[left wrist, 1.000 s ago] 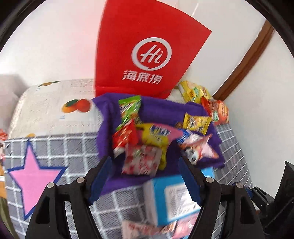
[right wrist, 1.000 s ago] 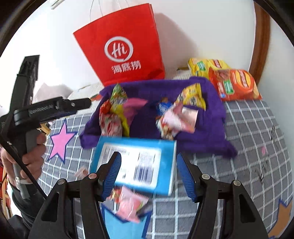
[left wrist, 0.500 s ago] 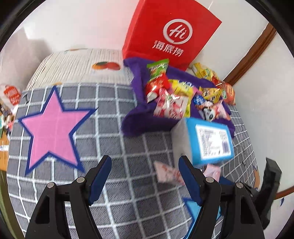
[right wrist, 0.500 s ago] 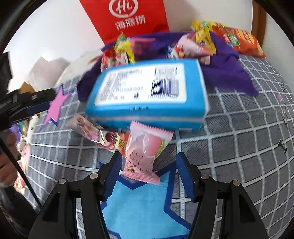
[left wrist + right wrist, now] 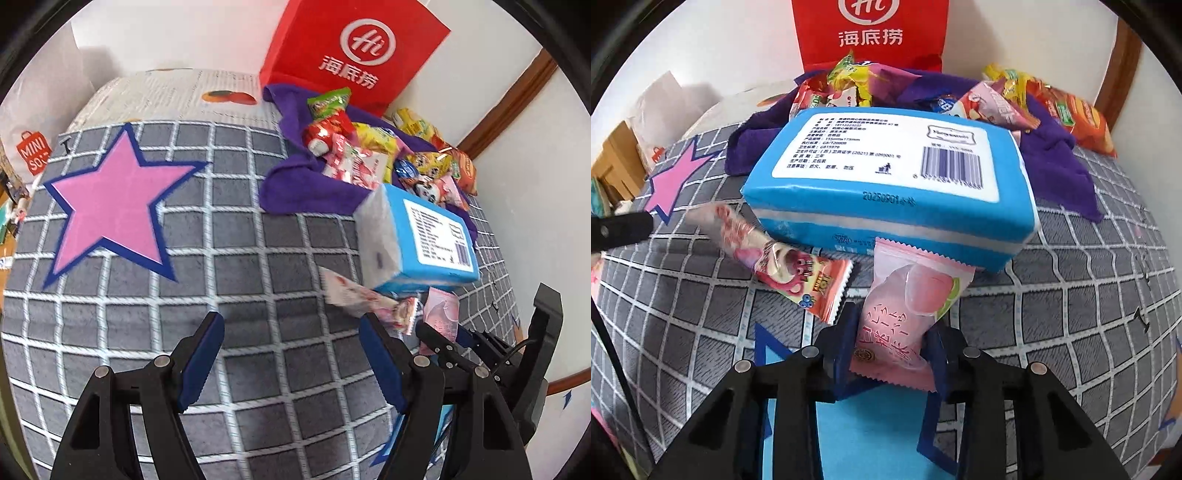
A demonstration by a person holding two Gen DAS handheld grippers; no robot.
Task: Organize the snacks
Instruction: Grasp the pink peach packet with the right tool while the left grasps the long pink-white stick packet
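Note:
My right gripper [image 5: 892, 341] is shut on a pink peach snack packet [image 5: 908, 314] that lies against the front of a blue tissue pack [image 5: 890, 181]. A red-and-pink bear snack packet [image 5: 783, 258] lies just left of it on the checked mat. A pile of snacks [image 5: 849, 85] sits on a purple cloth [image 5: 1056, 162] behind the pack. My left gripper [image 5: 291, 354] is open and empty above the mat, left of the tissue pack [image 5: 417, 236]; the pink packet [image 5: 441, 314] and the bear packet [image 5: 365, 299] show beside its right finger.
A red paper bag [image 5: 354, 51] stands against the wall behind the cloth. Orange and yellow chip bags [image 5: 1071, 110] lie at the back right. The grey checked mat [image 5: 240, 295] has a pink star [image 5: 110, 199] and a blue star [image 5: 827, 435].
Both grippers have pulled back and down from the cloth. My right gripper has come in low and closed on the pink packet. My left gripper has swung left over bare mat, still open.

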